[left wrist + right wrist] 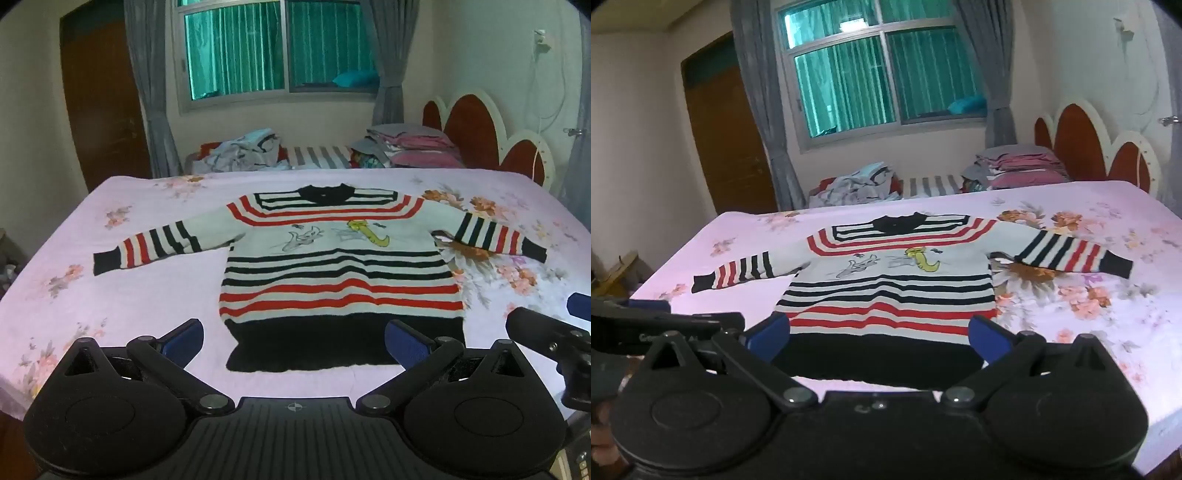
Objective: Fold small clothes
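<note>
A small striped sweater (340,269), white with red and black bands and a black hem, lies flat on the pink floral bedsheet (110,295), both sleeves spread out. It also shows in the right wrist view (886,295). My left gripper (295,341) is open and empty, hovering over the near hem. My right gripper (881,338) is open and empty, also over the hem, slightly to the right. The right gripper shows at the right edge of the left wrist view (546,332).
The bedsheet (1089,314) covers the bed up to a red and white headboard (480,129) at the right. Piles of clothes (251,149) and stacked folded clothes (417,146) lie behind the bed. A wooden door (99,103) and a curtained window (273,48) are at the back.
</note>
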Motion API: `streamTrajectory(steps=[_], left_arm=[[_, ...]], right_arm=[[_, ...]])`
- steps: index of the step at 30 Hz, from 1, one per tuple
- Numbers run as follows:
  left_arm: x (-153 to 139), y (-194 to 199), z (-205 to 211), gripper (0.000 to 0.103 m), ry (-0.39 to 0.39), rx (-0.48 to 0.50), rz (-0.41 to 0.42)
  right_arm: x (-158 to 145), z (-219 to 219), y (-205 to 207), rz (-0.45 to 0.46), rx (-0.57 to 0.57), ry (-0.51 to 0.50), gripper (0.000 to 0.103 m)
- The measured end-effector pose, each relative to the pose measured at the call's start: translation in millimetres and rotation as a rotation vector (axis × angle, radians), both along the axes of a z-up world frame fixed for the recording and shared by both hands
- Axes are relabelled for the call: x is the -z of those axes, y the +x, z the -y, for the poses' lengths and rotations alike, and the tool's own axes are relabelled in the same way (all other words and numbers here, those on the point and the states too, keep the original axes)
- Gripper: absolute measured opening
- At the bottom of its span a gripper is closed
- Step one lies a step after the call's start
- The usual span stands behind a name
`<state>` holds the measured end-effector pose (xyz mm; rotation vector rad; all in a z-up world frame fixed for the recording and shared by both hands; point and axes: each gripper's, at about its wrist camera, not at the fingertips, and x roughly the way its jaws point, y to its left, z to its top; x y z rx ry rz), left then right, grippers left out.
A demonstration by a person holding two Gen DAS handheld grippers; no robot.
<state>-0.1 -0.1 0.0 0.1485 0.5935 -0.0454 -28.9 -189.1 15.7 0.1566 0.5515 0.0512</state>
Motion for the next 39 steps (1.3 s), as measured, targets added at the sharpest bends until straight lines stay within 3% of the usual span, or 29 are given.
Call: streamTrajectory(steps=[5,9,18,39], left_arm=[[-0.1,1.8,0.8,0.103,-0.040,0.006,-0.010],[-6.6,-17.3,-2.6,0.103,-0.046,0.011,0.005],[-16.2,-21.9,-7.9,0.103,-0.088,0.025,-0.034],[-17.1,-26.5,-4.6,0.103,-0.079,0.014,-0.021]], right_arm=[[-8.5,9.9,-8.6,0.033,0.036,0.046,0.103],[-10.3,-0.4,-22.1,0.024,0.055,-0.006,0.103],[-11.1,-1.1,-25.4,0.011,0.055,0.006,0.103],[-9.9,-2.9,-27.6,0.019,0.040,0.004,0.103]])
